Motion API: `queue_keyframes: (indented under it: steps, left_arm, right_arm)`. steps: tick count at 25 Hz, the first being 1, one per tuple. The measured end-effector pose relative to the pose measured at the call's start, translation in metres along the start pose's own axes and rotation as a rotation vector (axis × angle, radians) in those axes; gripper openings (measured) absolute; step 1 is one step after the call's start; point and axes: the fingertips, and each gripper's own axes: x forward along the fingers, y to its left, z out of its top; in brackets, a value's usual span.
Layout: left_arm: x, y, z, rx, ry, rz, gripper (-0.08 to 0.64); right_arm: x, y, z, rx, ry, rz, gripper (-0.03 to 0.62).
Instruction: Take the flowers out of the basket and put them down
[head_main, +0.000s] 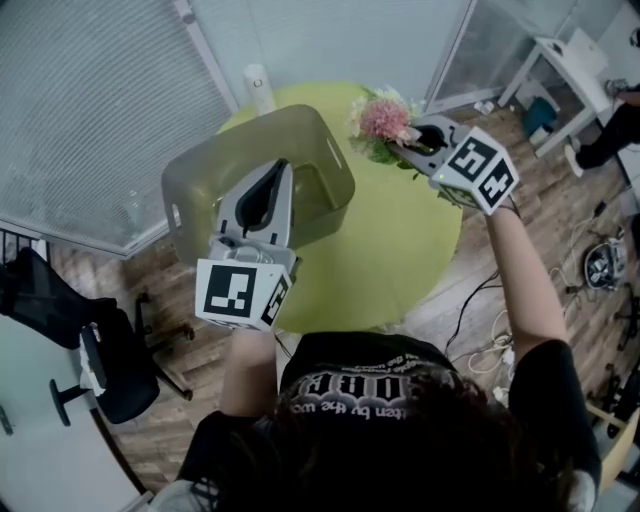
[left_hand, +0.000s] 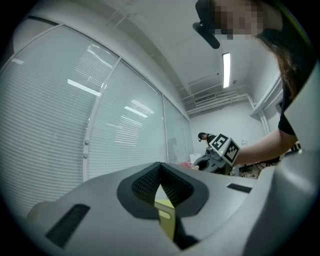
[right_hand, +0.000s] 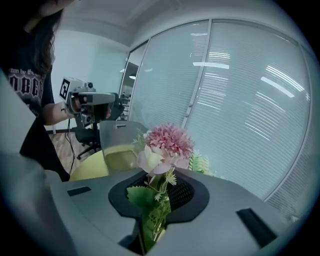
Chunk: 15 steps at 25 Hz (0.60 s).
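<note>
- Wearing a black short-sleeved T-shirt (head_main: 390, 385) that is carrying pale lettering.
- The left claw (head_main: 280, 170) and right claw (head_main: 412, 140) are showing grey shells and black-and-white marker cubes (head_main: 240, 292).

The basket (head_main: 200, 190) looks like translucent grey-olive plastic with a smooth, slightly glossy wall, while the flowers (right_hand: 170, 142) seem artificial, with soft matt cloth-like petals and plastic-looking green leaves. The left gripper (head_main: 283, 165) and the right gripper (head_main: 406, 140) both have shells of smooth matt grey plastic, and the pads (right_hand: 180, 193) inside are black with a fine ribbed, rubber-like texture. The round table (head_main: 390, 250) has a smooth matt yellow-green top, and the floor (head_main: 560, 200) shows wood planks with a dull finish.
</note>
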Motion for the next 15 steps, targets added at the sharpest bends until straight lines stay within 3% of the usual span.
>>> queue_keyframes:
  steps: [15]
  left_arm:
    - [-0.003, -0.028, -0.031, -0.013, 0.062, 0.004, 0.002]
  right_arm:
    - [0.035, 0.045, -0.138, 0.155, 0.112, 0.063, 0.081]
